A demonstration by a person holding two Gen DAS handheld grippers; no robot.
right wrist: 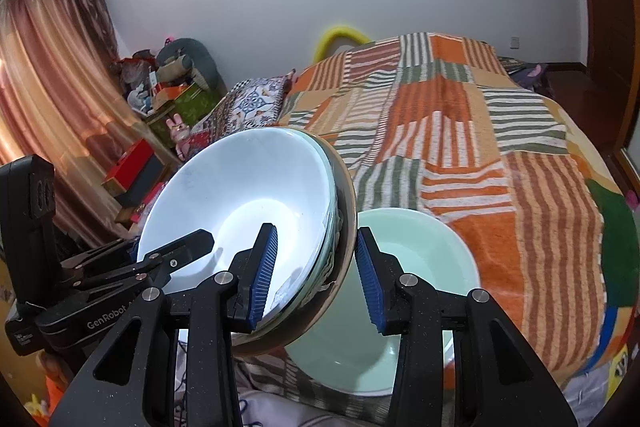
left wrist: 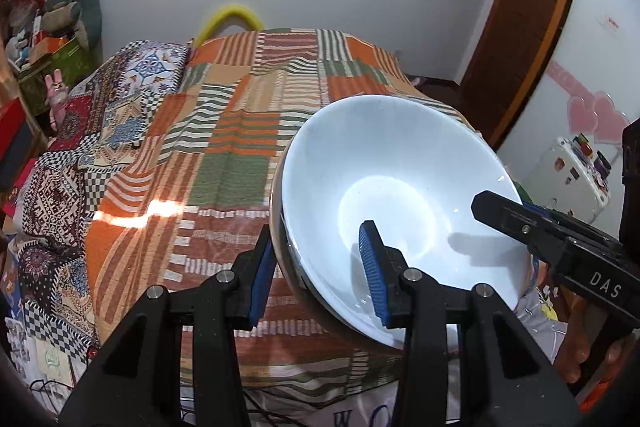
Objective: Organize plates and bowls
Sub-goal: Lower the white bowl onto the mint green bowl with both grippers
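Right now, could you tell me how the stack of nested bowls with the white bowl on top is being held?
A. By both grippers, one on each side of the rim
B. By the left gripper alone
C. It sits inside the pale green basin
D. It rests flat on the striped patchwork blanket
A: the left gripper and the right gripper each straddle the rim of the stack of bowls, tilted and lifted clear of the pale green basin.

A white bowl [left wrist: 384,195] above an orange, green and white striped patchwork blanket [left wrist: 240,131]; a pale green basin [right wrist: 424,267]; blue gripper pads [right wrist: 264,275].
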